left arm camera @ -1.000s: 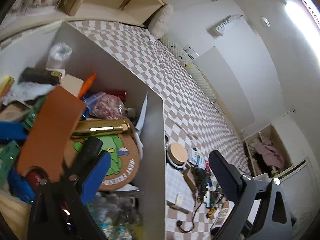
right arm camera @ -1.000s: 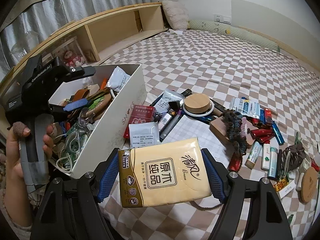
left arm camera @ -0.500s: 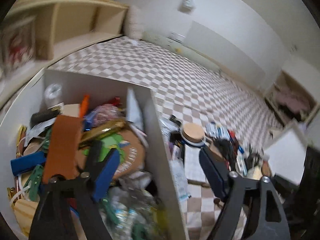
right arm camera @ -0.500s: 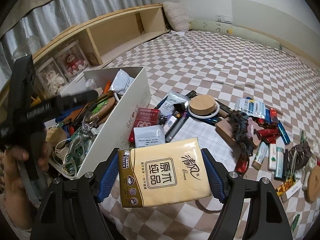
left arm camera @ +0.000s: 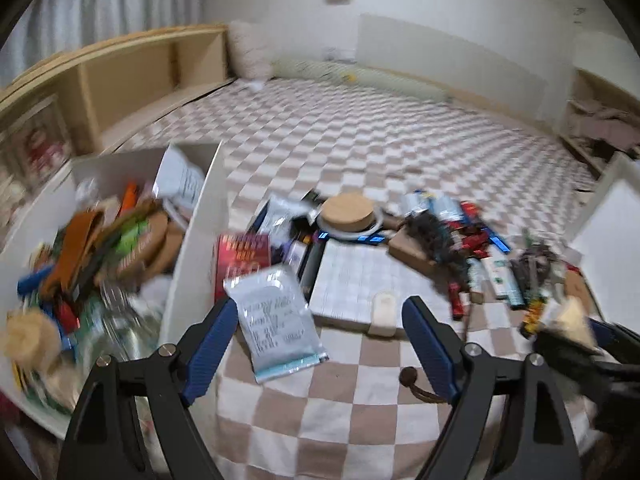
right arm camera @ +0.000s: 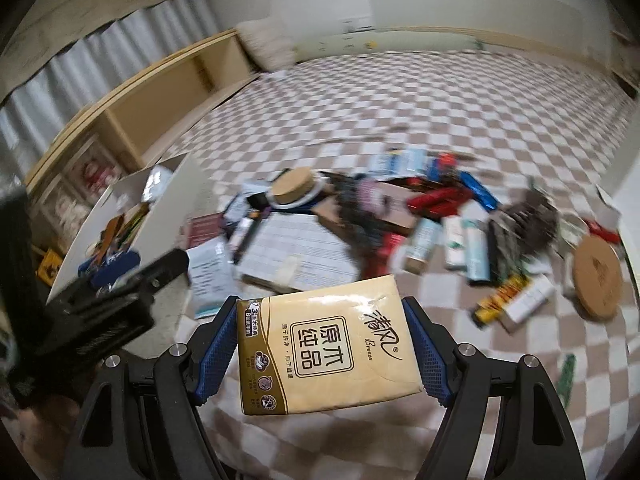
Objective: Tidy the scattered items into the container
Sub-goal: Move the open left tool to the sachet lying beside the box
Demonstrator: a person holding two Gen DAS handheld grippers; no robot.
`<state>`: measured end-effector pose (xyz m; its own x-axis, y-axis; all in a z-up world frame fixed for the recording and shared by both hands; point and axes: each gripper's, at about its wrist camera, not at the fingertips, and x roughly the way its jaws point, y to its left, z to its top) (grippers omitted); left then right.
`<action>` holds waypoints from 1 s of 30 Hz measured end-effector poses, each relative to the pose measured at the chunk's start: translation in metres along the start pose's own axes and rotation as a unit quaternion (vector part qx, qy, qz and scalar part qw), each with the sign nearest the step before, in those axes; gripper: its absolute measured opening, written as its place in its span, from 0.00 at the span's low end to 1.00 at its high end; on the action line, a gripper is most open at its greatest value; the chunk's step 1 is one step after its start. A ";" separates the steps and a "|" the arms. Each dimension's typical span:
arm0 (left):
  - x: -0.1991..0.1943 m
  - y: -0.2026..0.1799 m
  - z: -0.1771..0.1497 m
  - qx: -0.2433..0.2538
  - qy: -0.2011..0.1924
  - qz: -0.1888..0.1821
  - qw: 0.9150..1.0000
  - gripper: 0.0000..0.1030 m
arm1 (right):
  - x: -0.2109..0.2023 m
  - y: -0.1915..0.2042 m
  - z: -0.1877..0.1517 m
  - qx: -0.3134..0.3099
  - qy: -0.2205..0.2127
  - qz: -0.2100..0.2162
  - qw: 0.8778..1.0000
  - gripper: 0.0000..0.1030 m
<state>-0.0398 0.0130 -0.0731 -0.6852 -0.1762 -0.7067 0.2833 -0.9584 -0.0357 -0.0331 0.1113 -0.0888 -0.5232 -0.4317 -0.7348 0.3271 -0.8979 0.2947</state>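
Two tools: right tool [right arm camera: 320,350] pinches the tissue pack [right arm camera: 326,346]; left tool [left arm camera: 316,344], empty, is opening. Beside the already heaped box [left arm camera: 192,240], the pack may slide off.

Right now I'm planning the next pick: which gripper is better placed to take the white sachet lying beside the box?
Left. The left gripper has nothing between its opening jaws, with the white sachet just ahead. The right gripper is occupied by the tissue pack.
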 end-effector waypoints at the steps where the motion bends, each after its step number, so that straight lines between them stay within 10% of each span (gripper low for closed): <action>1: 0.004 -0.002 -0.003 -0.009 0.002 0.014 1.000 0.82 | -0.002 -0.008 -0.002 0.008 -0.001 -0.002 1.000 0.76; 15: 0.024 -0.026 -0.009 -0.073 -0.040 0.190 0.978 0.83 | -0.009 -0.067 -0.021 0.053 0.002 0.009 0.999 0.76; 30: 0.102 -0.003 -0.020 -0.141 0.072 0.237 0.958 0.88 | -0.005 -0.097 -0.026 0.075 0.008 0.024 0.997 0.76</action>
<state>-0.0972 0.0022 -0.1593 -0.3407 -0.5251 -0.7799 0.7247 -0.6751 0.1380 -0.0414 0.2032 -0.1296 -0.4971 -0.4746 -0.7264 0.2297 -0.8793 0.4173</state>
